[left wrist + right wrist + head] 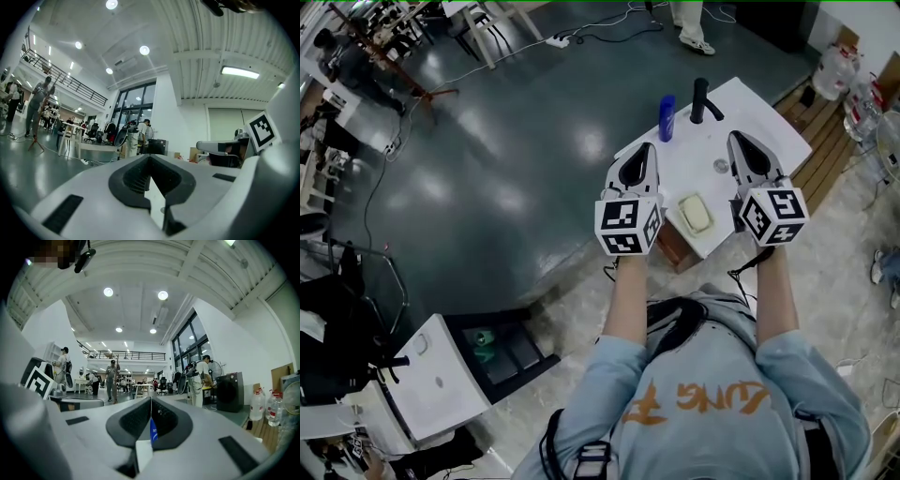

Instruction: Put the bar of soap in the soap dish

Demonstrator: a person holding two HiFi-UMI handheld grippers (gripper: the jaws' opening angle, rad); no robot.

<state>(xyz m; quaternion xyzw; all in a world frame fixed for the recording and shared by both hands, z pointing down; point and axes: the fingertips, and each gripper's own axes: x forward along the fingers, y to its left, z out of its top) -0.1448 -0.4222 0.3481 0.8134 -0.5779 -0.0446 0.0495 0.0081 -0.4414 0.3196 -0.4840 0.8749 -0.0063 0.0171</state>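
Left hand-held gripper (648, 147) and right hand-held gripper (735, 138) both clenched, empty. The bar of soap (695, 214) lies on the tabletop (759, 111) near its front edge, between the two and behind their tips, long axis roughly parallel to them. Neither is clearly nearer.

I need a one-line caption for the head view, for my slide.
Left gripper and right gripper, both shut, hover over a white sink top, soap dish between them.

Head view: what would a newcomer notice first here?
The left gripper and right gripper, tongs shut and empty, hover level over a small white washstand top. Between them, near its front edge, lies a pale cream rectangular block, soap or dish unclear; a blue bottle and black tap stand behind.
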